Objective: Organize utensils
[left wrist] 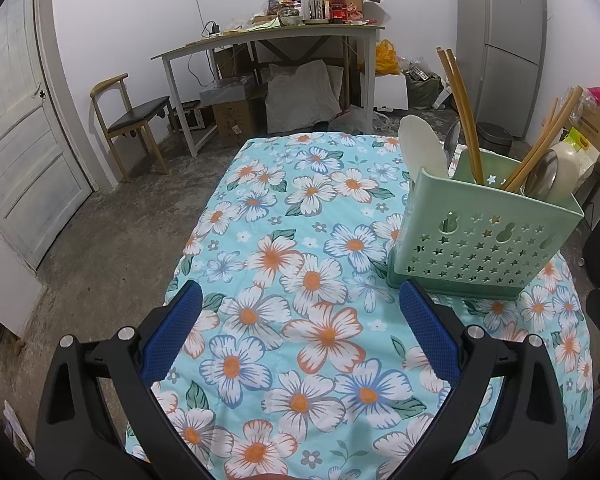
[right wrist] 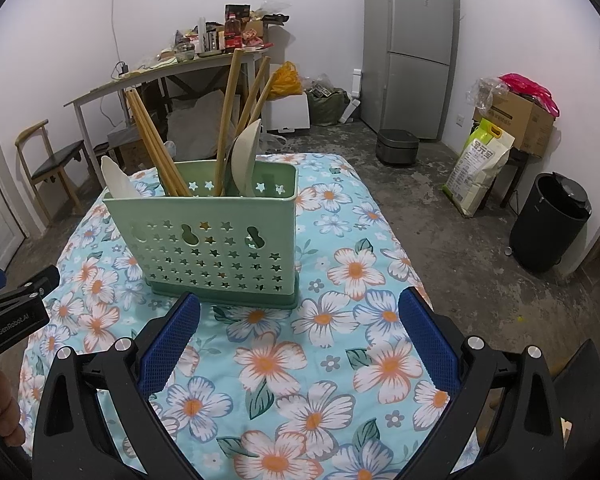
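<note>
A pale green utensil holder (left wrist: pixel 484 240) (right wrist: pixel 216 240) with star-shaped holes stands upright on the floral tablecloth (left wrist: pixel 300 280) (right wrist: pixel 320 360). Wooden chopsticks (left wrist: pixel 462 116) (right wrist: pixel 156 148) and white spoons (left wrist: pixel 422 146) (right wrist: pixel 246 148) stick up out of it, along with a metal spoon (left wrist: pixel 542 174). My left gripper (left wrist: pixel 300 304) is open over the bare cloth, left of the holder, with nothing between its blue pads. My right gripper (right wrist: pixel 300 308) is open too, just in front of the holder. The left gripper's side (right wrist: pixel 16 304) shows at the right wrist view's left edge, with a hand (right wrist: pixel 4 408) below it.
Beyond the table's far edge are a grey floor, a cluttered desk (left wrist: pixel 284 36), a wooden chair (left wrist: pixel 132 120), a white door (left wrist: pixel 16 132) and a fridge (right wrist: pixel 410 48). A black bin (right wrist: pixel 548 220), a rice bag (right wrist: pixel 478 164) and cardboard boxes (right wrist: pixel 516 120) stand at the right.
</note>
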`<state>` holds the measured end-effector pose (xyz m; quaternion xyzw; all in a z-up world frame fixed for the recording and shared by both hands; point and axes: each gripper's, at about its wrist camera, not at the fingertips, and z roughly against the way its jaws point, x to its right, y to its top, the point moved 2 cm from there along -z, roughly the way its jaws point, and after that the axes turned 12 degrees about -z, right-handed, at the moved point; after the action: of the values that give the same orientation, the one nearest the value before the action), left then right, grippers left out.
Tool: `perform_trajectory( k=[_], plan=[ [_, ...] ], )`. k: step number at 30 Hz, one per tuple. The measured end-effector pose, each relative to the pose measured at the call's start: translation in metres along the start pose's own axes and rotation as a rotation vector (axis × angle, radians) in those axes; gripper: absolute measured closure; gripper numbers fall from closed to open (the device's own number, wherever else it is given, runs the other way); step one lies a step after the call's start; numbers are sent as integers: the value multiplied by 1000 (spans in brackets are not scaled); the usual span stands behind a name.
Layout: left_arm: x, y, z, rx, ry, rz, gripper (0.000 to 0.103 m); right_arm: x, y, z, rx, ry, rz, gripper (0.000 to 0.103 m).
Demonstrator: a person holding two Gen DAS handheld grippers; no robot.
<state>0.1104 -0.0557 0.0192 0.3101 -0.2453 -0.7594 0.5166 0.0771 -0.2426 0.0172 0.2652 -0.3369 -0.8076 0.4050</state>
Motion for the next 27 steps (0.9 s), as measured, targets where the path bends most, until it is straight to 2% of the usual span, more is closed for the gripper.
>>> perform_trajectory(
  k=[27],
  plan=[
    [-1,0,-1,-1,-3,-2,8,0,0,1,0,0,-2,6]
  ],
)
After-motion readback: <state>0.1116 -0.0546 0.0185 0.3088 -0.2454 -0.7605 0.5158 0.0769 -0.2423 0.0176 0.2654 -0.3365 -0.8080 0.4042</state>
